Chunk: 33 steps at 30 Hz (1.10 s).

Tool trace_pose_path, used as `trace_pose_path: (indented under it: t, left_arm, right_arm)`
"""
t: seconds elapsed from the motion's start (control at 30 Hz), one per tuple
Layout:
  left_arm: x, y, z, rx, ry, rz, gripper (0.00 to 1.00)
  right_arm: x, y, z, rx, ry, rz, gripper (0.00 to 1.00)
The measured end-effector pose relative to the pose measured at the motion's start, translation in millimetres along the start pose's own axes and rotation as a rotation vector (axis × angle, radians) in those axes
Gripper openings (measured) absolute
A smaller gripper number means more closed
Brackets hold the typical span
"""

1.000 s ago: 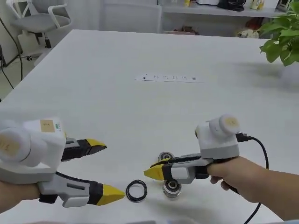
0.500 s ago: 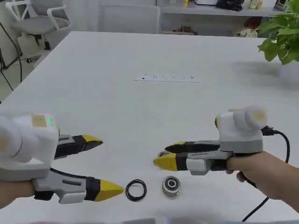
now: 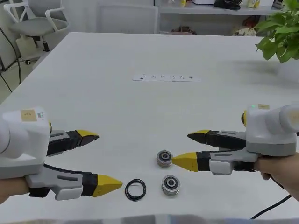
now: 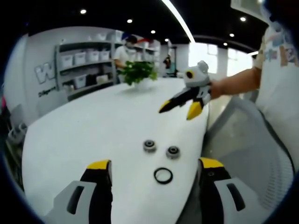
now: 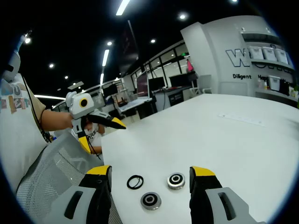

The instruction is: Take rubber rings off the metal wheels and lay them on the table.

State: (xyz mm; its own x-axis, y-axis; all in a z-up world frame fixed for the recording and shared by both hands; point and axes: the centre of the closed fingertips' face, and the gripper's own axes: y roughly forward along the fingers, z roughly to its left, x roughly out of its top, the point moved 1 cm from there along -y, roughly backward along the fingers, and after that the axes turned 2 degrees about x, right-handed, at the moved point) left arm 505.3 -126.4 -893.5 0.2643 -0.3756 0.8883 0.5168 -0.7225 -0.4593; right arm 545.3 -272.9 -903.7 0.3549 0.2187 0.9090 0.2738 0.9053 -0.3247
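Two metal wheels (image 3: 164,158) (image 3: 170,184) and one rubber ring (image 3: 126,190) lie between spread left tongs (image 3: 107,160) and spread right tongs (image 3: 181,148).

left hand-held gripper (image 3: 107,160): jaws spread wide | right hand-held gripper (image 3: 181,148): jaws parted, pointing left

White table (image 3: 117,107) is carrying three small parts near its front edge. Loose black rubber ring (image 3: 135,190) is lying flat. Silver wheel (image 3: 170,184) is sitting just right of it, and dark-rimmed wheel (image 3: 164,158) is sitting just behind that. Power strip (image 3: 167,77) is lying mid-table, well apart.
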Motion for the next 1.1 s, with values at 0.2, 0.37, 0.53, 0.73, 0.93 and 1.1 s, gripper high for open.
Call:
trace_pose_path:
  t: [0.2,0.37,0.53,0.73,0.93,1.1]
  left_arm:
    - [0.9,-4.3,-0.2,0.011,-0.008,-0.009,0.77]
    - [1.1,-7.7,0.0,0.021,-0.006,-0.012,0.78]
    - [1.2,-10.8,0.2,0.030,-0.014,-0.017,0.79]
    - [0.9,-14.3,0.1,0.044,-0.021,-0.024,0.81]
    - [0.5,-16.9,-0.5,0.053,-0.032,-0.031,0.81]
    - [1.5,-19.3,-0.4,0.063,-0.042,-0.040,0.82]
  right_arm:
    - [-6.0,-15.7,0.4,-0.035,-0.033,0.009,0.74]
    - [-10.8,-26.7,4.2,-0.060,-0.067,0.027,0.78]
    - [-14.8,-35.5,6.5,-0.086,-0.094,0.035,0.81]
    - [-19.7,-45.4,6.5,-0.109,-0.102,0.041,0.84]
    - [-22.2,-53.1,8.0,-0.129,-0.097,0.032,0.86]
    - [-25.1,-57.5,10.3,-0.139,-0.092,0.029,0.88]
